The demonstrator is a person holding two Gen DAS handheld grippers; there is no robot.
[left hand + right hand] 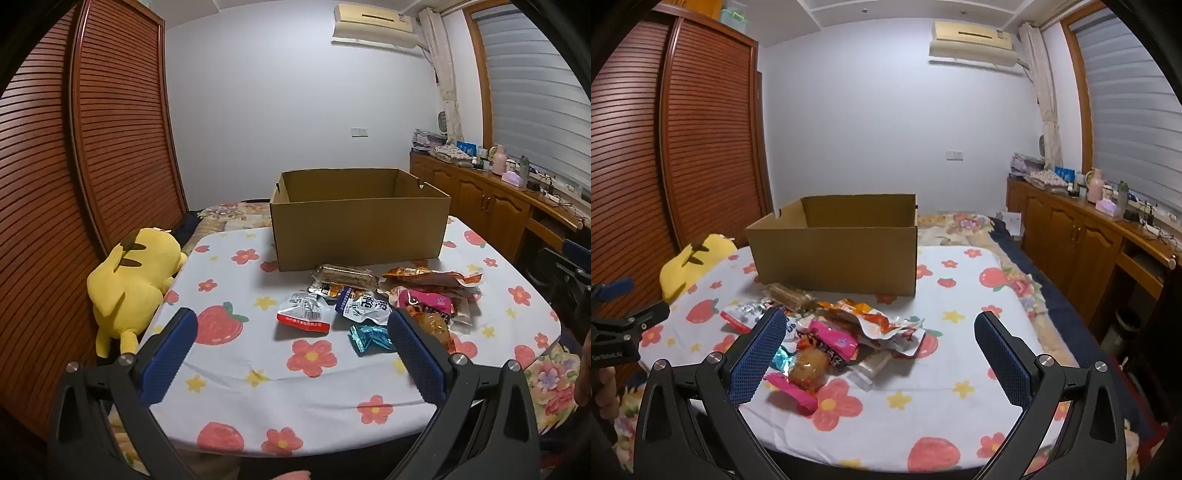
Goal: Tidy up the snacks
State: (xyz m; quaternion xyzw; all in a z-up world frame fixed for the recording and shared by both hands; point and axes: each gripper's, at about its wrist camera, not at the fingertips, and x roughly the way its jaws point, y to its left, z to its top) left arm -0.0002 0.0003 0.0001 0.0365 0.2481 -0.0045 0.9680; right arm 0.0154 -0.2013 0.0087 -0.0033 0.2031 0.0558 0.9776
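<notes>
Left wrist view: left gripper (291, 332) jaws spread wide, nothing between them, above the flowered tablecloth (229, 384). Snack packets (373, 306) heaped just in front of the open cardboard box (358, 225); yellow plush toy (129, 284) off the table's edge, left of the box. Right wrist view: right gripper (881, 334) jaws released, empty, hovering over the same snack heap (831, 339), which lies in front of the box (834, 251).
</notes>
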